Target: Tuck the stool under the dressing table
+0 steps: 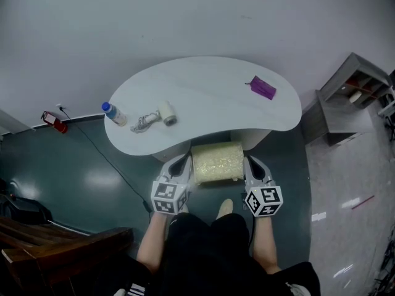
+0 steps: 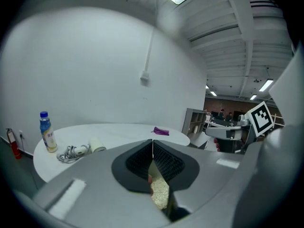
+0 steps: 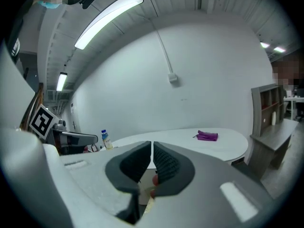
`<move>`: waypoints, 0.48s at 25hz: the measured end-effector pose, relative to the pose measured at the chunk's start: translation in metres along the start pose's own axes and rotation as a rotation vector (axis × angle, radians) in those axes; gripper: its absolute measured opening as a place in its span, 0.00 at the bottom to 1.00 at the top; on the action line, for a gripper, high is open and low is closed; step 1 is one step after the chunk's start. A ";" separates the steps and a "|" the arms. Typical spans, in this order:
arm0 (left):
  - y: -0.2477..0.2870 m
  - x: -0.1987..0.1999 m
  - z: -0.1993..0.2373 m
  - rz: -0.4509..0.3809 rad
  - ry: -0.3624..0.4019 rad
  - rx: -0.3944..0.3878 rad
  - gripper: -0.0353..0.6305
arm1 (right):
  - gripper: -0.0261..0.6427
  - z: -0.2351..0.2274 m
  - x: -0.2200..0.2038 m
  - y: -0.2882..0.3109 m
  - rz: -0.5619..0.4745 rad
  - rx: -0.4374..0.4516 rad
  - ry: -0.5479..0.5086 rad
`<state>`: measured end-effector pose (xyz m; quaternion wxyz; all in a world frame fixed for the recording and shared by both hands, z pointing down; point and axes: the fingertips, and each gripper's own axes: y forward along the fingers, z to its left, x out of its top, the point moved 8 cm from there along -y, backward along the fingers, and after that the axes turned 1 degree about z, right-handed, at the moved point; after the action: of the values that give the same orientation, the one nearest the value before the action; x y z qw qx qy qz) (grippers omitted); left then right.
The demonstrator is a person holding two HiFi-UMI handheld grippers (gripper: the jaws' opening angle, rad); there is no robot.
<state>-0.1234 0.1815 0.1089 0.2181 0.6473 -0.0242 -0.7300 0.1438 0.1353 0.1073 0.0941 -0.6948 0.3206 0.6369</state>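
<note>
The dressing table (image 1: 210,91) is carrying a bottle (image 1: 114,113) beside a corded dryer (image 1: 158,117). A purple pouch (image 1: 263,87) is lying apart — rightward.

We count one stool (image 1: 216,161), one bench (image 1: 203,85), and on it one bottle (image 1: 113,113), one purple pouch (image 1: 263,87), one corded white appliance (image 1: 162,115).
</note>
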 end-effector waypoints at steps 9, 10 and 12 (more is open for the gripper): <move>-0.015 0.035 -0.010 -0.072 0.021 -0.029 0.06 | 0.06 0.014 0.025 -0.021 -0.049 0.000 -0.031; -0.016 0.035 -0.010 -0.072 0.022 -0.028 0.06 | 0.06 0.015 0.025 -0.022 -0.052 0.001 -0.029; -0.016 0.033 -0.010 -0.070 0.019 -0.028 0.06 | 0.06 0.015 0.026 -0.023 -0.052 0.004 -0.029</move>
<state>-0.1203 0.1865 0.0712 0.2015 0.6516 0.0107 -0.7312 0.1436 0.1526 0.0742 0.1168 -0.6934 0.3023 0.6436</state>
